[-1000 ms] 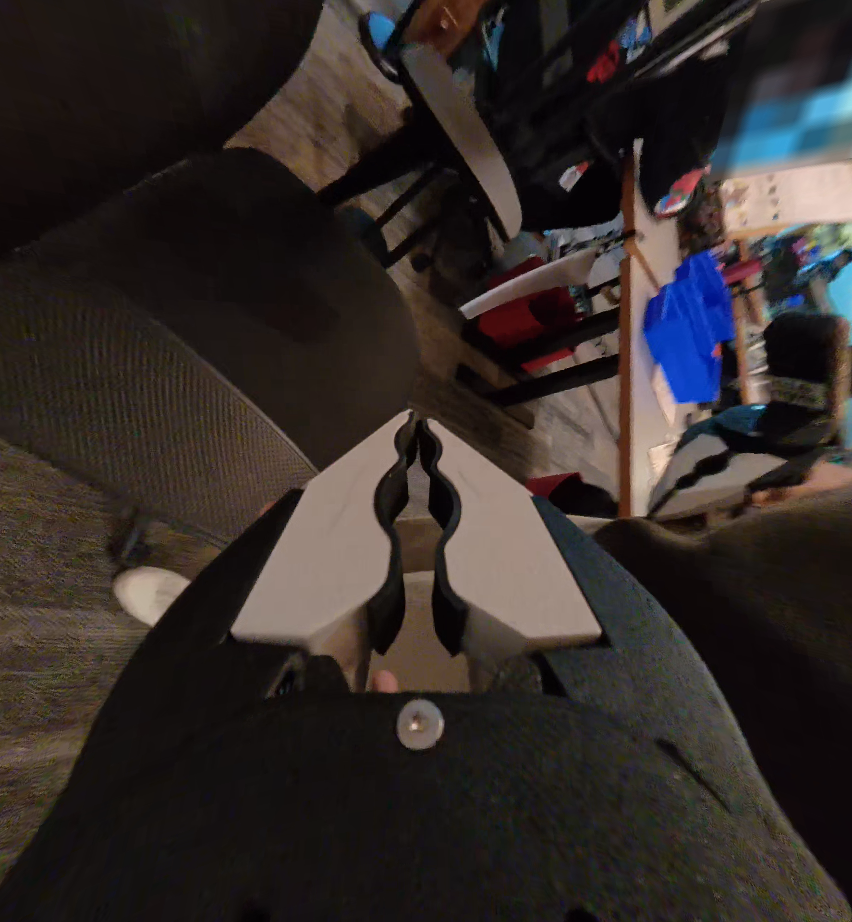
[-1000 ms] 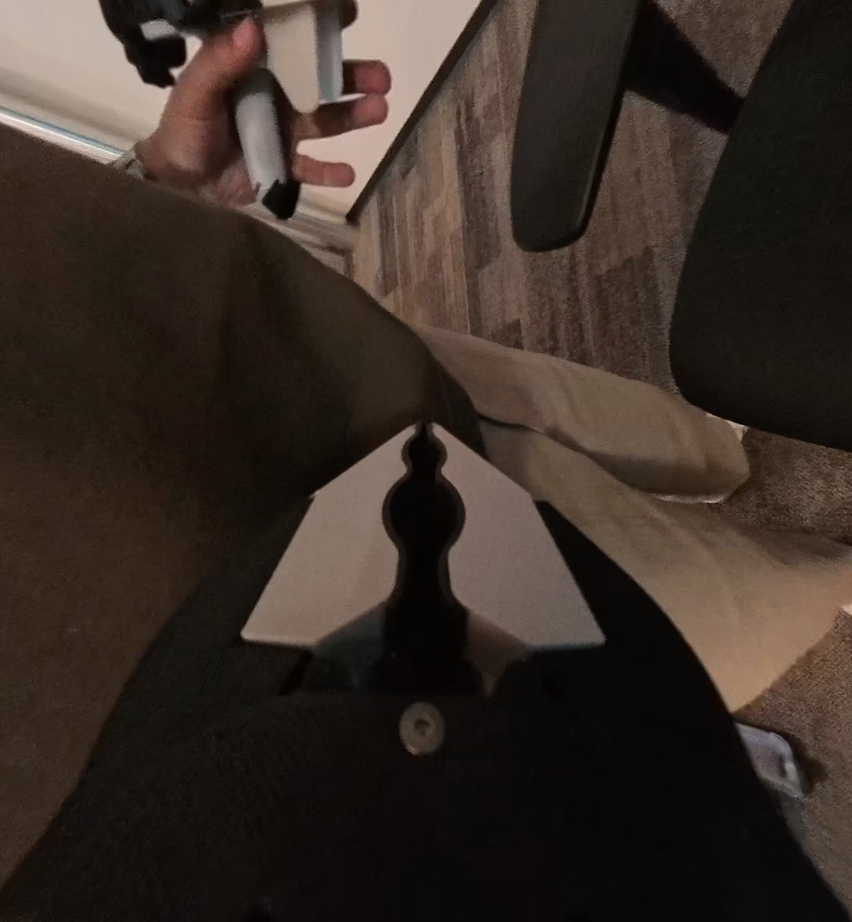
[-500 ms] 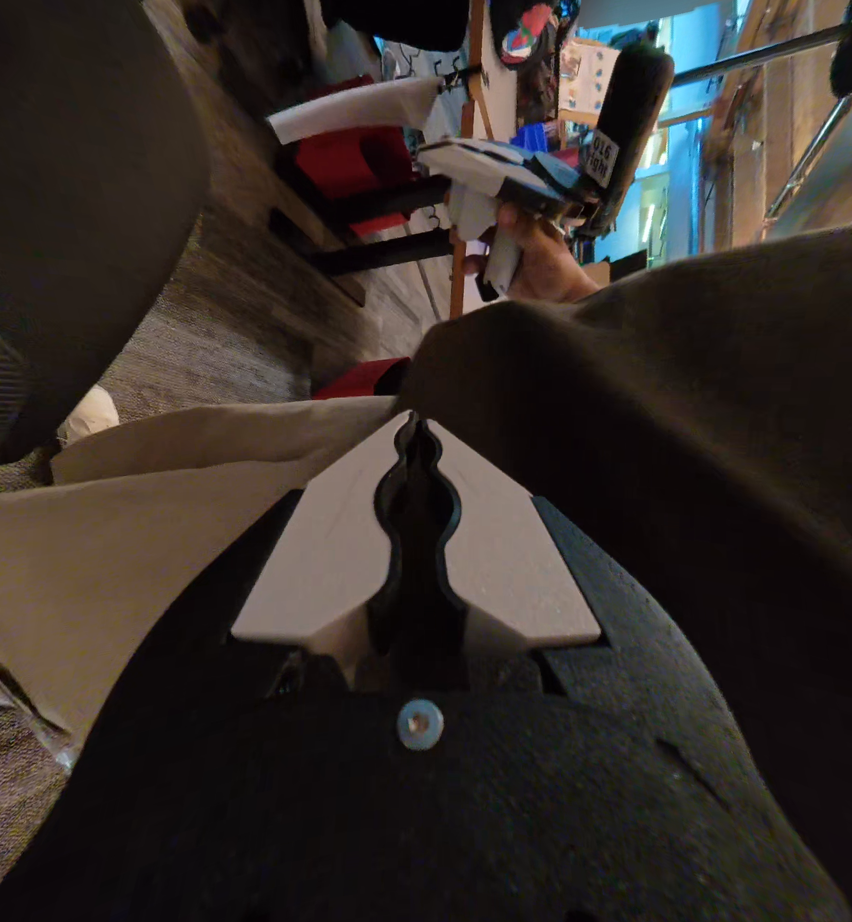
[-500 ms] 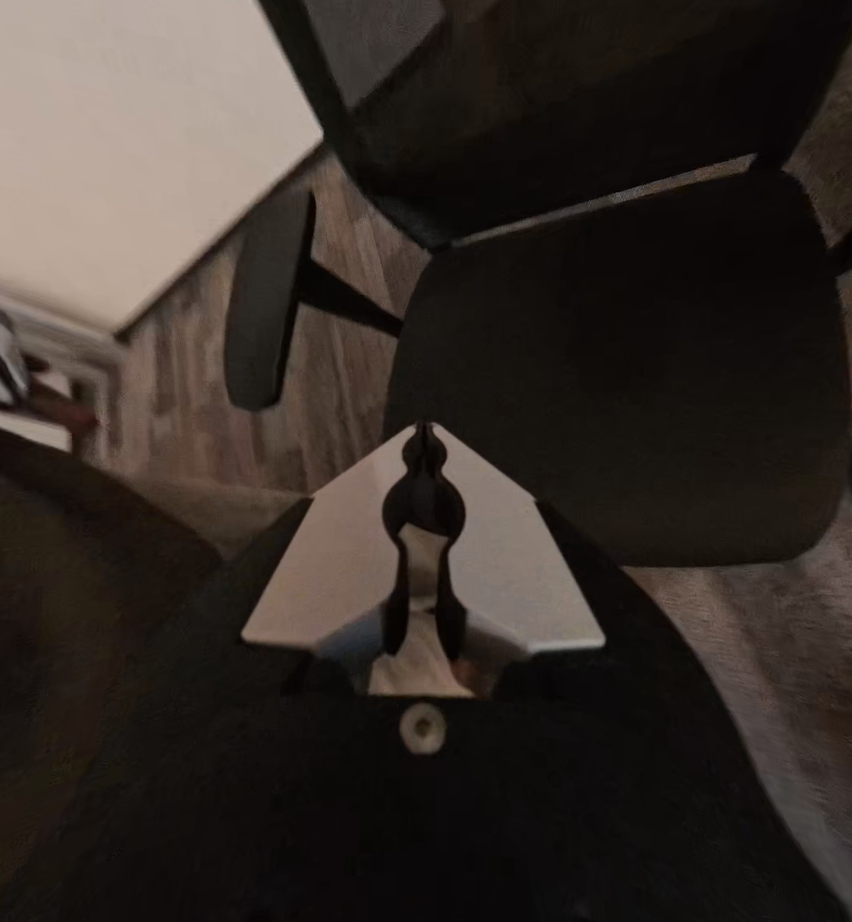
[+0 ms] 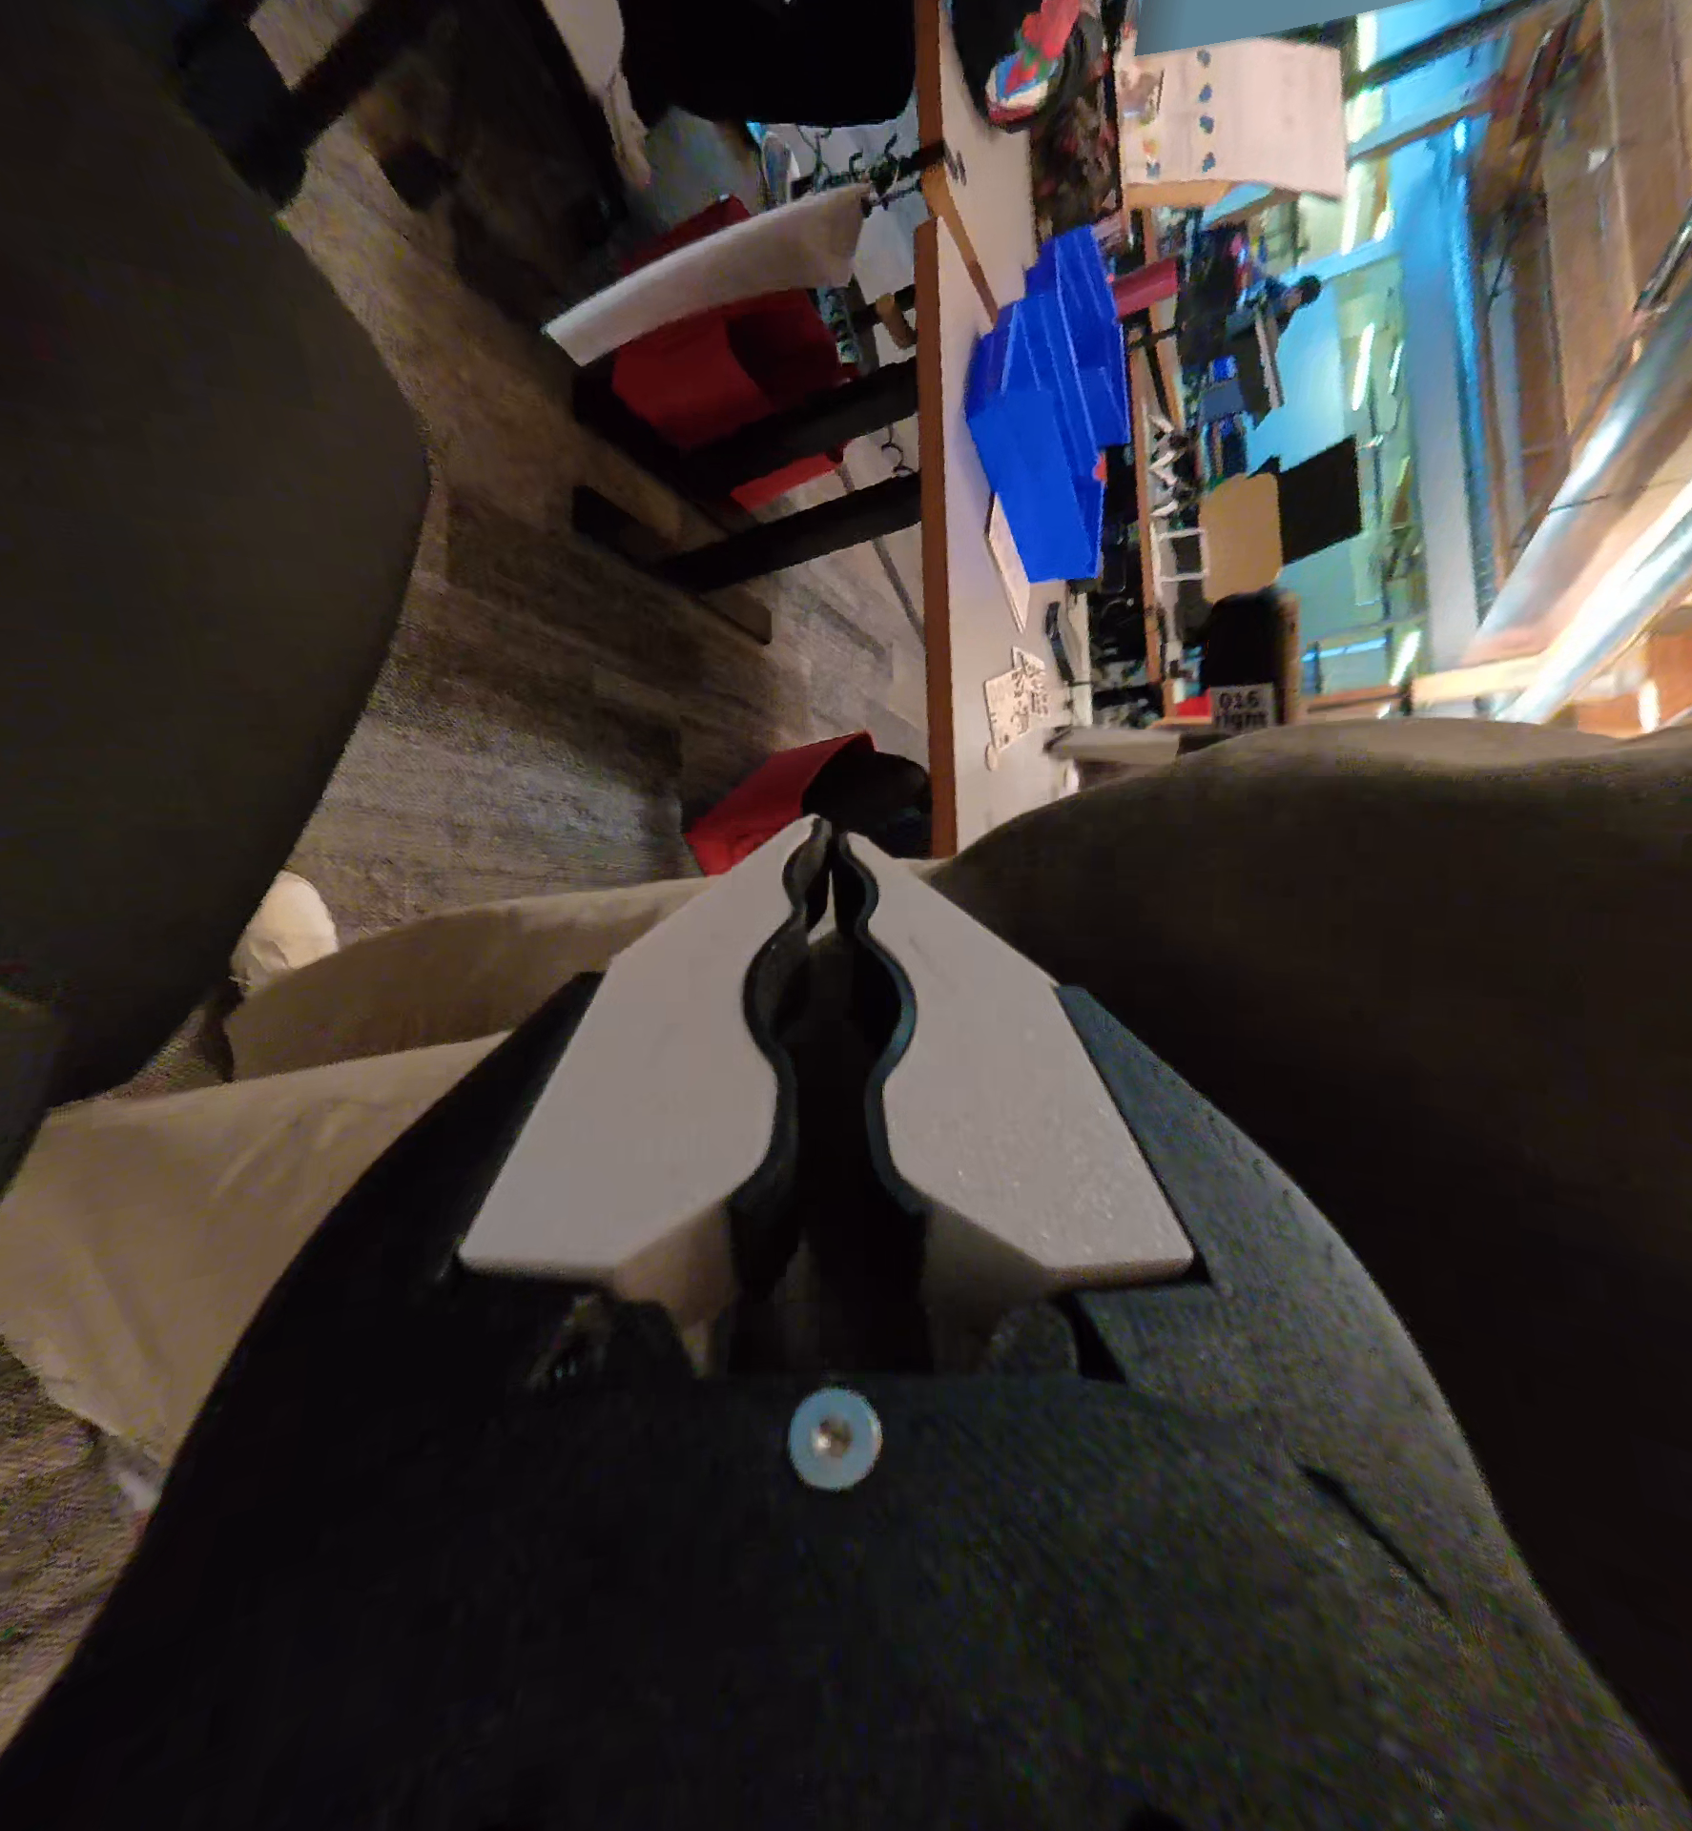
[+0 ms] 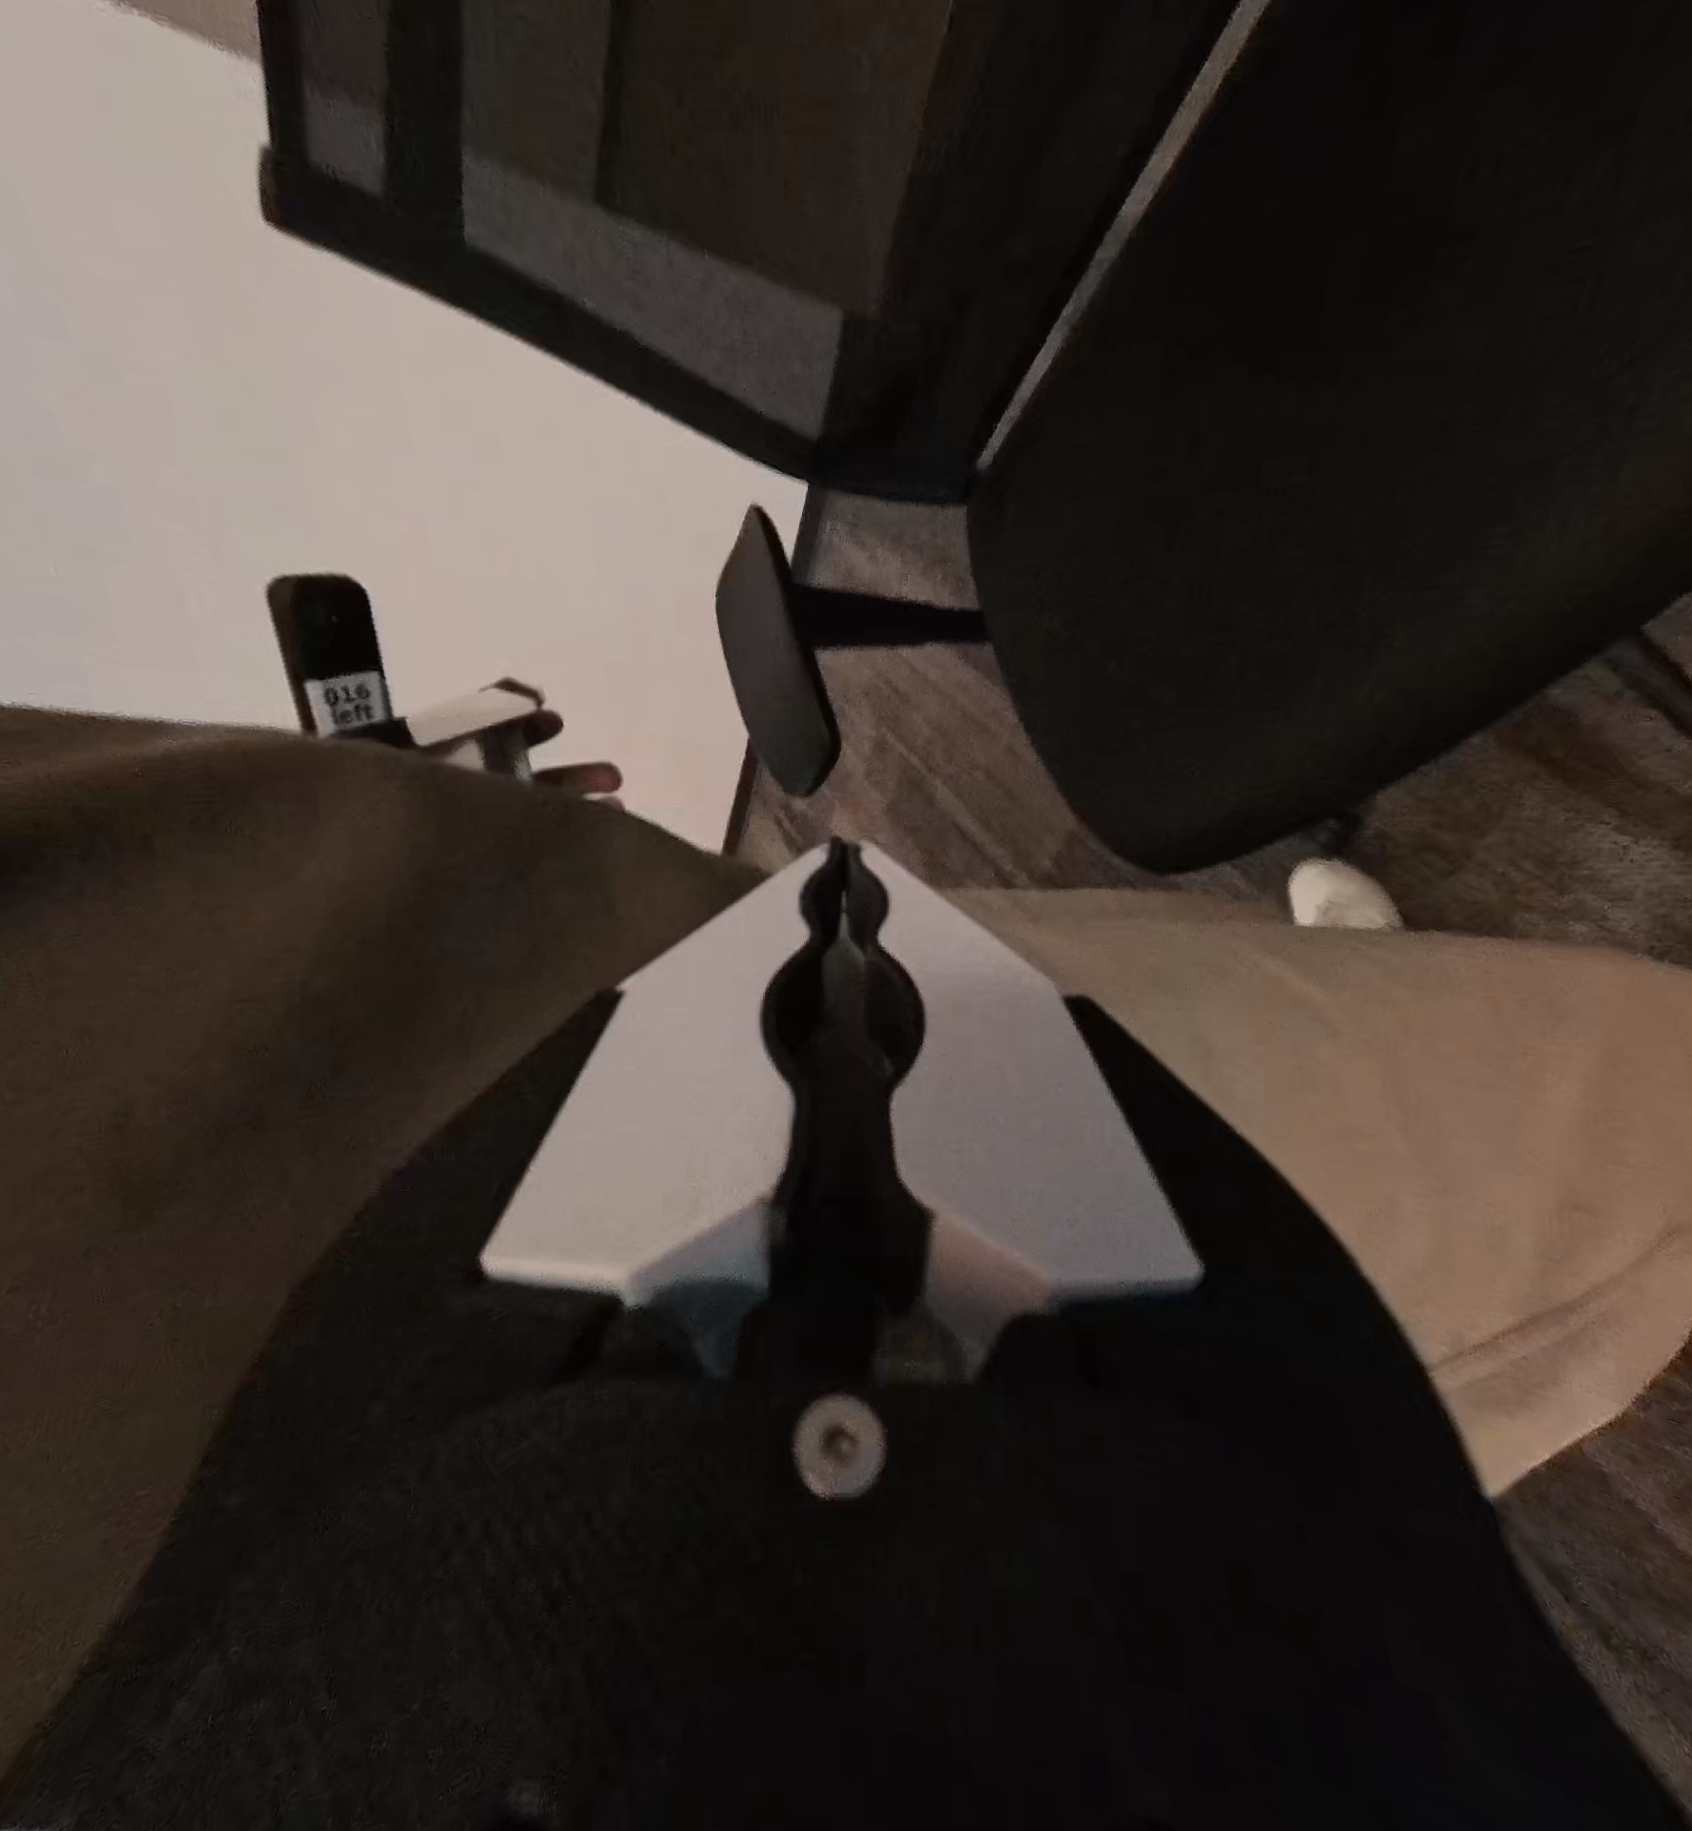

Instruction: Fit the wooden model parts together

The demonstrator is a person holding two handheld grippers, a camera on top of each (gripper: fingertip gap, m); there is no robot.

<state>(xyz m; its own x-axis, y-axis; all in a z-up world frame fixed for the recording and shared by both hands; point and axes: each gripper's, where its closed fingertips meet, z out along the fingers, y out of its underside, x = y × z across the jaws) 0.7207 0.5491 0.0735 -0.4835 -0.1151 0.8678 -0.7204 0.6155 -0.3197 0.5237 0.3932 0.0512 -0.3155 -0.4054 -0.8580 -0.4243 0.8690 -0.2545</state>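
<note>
No wooden model parts show in either view. My left gripper (image 5: 830, 862) is shut and empty, its white fingers (image 5: 664, 1090) held sideways over a lap. My right gripper (image 6: 840, 872) is shut and empty too, over the same lap. The left gripper also shows far off in the right wrist view (image 6: 470, 718), held by a hand. The black body of the right gripper (image 5: 1243, 644) peeks over a brown garment in the left wrist view.
A person's brown garment (image 5: 1367, 991) and beige trousers (image 6: 1367, 1090) lie just under both grippers, with a white shoe (image 6: 1342, 892) on the carpet. A black chair (image 6: 1367, 446) stands close by. A white table (image 5: 971, 594) carries blue bins (image 5: 1050, 396).
Both cameras have swung around. The left view now faces the table with the blue bins. The right view has turned from the chair seat towards the lap and the far left gripper.
</note>
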